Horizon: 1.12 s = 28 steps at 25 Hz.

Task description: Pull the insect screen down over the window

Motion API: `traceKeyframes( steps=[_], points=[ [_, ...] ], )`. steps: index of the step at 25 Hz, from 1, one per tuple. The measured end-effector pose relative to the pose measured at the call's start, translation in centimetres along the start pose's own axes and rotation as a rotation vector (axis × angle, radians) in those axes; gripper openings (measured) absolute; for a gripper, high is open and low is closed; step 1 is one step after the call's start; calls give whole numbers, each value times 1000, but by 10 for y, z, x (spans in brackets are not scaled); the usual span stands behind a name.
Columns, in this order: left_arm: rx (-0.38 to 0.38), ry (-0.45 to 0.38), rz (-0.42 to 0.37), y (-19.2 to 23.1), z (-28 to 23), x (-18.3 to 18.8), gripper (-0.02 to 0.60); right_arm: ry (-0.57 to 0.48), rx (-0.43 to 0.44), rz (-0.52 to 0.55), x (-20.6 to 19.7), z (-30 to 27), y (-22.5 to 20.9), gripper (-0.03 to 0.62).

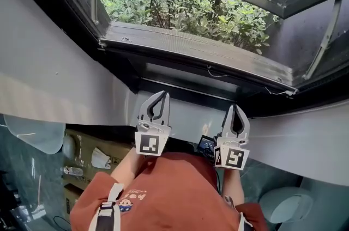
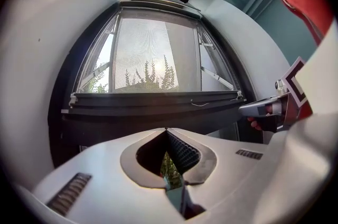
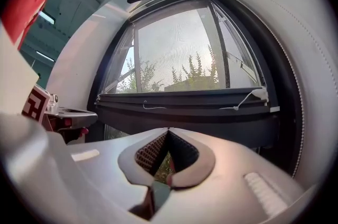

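The insect screen's grey mesh (image 2: 153, 54) fills the dark window frame down to its dark bottom rail (image 2: 153, 100); the right gripper view shows the same mesh (image 3: 179, 48) and rail (image 3: 185, 100). Thin white cords (image 3: 248, 99) hang on that rail. In the head view the rail (image 1: 196, 58) crosses the window with green bushes beyond. My left gripper (image 1: 162, 95) and right gripper (image 1: 235, 107) are side by side below the rail, pointing at it and clear of it. Both are shut with nothing between the jaws (image 2: 166, 130) (image 3: 168, 130).
White curved wall panels (image 1: 49, 77) flank the window on both sides. Cardboard boxes (image 1: 87, 153) lie on the floor at lower left, and a white round object (image 1: 286, 205) sits at lower right. The person's red shirt (image 1: 174, 186) fills the bottom middle.
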State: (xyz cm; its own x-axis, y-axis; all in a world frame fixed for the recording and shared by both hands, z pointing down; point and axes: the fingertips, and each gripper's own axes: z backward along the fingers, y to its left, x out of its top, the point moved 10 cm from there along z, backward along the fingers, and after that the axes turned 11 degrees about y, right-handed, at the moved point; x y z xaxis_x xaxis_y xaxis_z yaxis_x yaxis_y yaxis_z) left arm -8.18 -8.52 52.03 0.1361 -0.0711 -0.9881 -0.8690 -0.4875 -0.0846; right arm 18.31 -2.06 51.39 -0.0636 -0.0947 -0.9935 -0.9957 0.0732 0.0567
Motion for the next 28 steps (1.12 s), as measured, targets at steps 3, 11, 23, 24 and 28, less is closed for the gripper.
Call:
traceKeyframes(
  steps=[3, 11, 23, 24, 28],
  points=[
    [-9, 0, -1, 0, 1, 0, 5, 4, 5, 8, 2, 0, -1, 9],
    [-20, -9, -31, -1, 2, 0, 6, 15, 33, 45, 2, 1, 2, 9],
    [-29, -5, -57, -2, 4, 2, 6, 31, 34, 62, 2, 0, 3, 9],
    [-29, -5, -52, -2, 4, 2, 6, 30, 33, 64, 2, 0, 3, 9],
    [-28, -15, -54, -2, 4, 3, 6, 26, 28, 69, 2, 0, 4, 9]
  ],
)
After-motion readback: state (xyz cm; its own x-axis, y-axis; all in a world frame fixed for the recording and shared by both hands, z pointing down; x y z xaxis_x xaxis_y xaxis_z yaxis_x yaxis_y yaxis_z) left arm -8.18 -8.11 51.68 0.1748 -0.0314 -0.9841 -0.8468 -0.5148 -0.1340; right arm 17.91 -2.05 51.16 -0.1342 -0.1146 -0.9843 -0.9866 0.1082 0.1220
